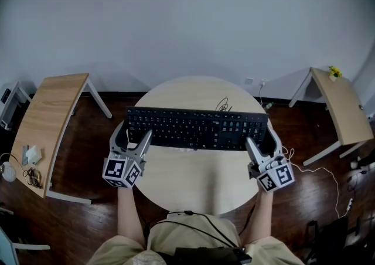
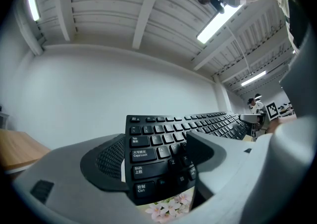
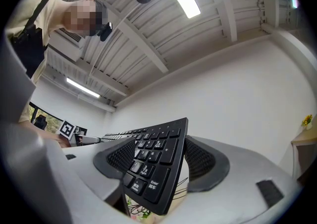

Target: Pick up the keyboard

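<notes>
A long black keyboard (image 1: 196,128) lies crosswise over the far half of the round light-wood table (image 1: 193,190). My left gripper (image 1: 133,142) is shut on its left end and my right gripper (image 1: 259,145) on its right end. In the left gripper view the Ctrl and Shift end of the keyboard (image 2: 156,143) sits between the two dark pads (image 2: 105,161). The right gripper view shows the numpad end of the keyboard (image 3: 154,166) clamped between the pads (image 3: 202,161), tilted on edge. Whether the keyboard touches the table I cannot tell.
A wooden desk (image 1: 44,120) with small items and cables stands at the left, and another desk (image 1: 343,105) with a yellow object at the right. Dark wood floor surrounds the table, with white cables (image 1: 319,171) at the right. A white wall runs behind.
</notes>
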### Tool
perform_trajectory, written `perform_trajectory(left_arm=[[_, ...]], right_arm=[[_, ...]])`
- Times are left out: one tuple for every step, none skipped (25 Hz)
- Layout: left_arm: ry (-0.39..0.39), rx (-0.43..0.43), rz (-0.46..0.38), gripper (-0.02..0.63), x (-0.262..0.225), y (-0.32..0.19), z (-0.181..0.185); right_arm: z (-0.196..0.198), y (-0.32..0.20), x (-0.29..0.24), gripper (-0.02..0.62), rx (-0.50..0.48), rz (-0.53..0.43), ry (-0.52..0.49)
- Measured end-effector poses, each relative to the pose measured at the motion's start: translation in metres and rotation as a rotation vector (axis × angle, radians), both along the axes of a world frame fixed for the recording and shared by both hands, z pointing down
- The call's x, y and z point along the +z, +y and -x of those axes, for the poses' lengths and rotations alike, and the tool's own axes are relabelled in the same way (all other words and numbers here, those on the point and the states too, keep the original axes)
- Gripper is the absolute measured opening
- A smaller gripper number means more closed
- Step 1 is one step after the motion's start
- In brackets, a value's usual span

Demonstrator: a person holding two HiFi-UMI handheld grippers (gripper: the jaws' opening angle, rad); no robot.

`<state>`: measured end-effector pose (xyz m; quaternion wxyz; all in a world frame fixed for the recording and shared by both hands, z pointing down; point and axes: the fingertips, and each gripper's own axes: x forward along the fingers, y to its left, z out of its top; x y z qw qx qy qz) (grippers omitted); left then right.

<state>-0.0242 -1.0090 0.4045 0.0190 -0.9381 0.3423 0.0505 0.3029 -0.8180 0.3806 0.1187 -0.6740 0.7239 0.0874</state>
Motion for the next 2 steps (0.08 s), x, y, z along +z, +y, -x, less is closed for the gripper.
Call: perform_trajectory(left_arm=[[0.001,0.000,0.000,0.371,0.0007,-0.0006,0.0004],[0.003,-0.001,0.000,0.371,0.0015,-0.0012,0.0009]], right_arm=[[0.0004,0.0000,-0.0001,0.319,0.000,0.000,0.001],[0.0008,0.0001,-0.0002,0.319,0.000,-0.001,0.001]])
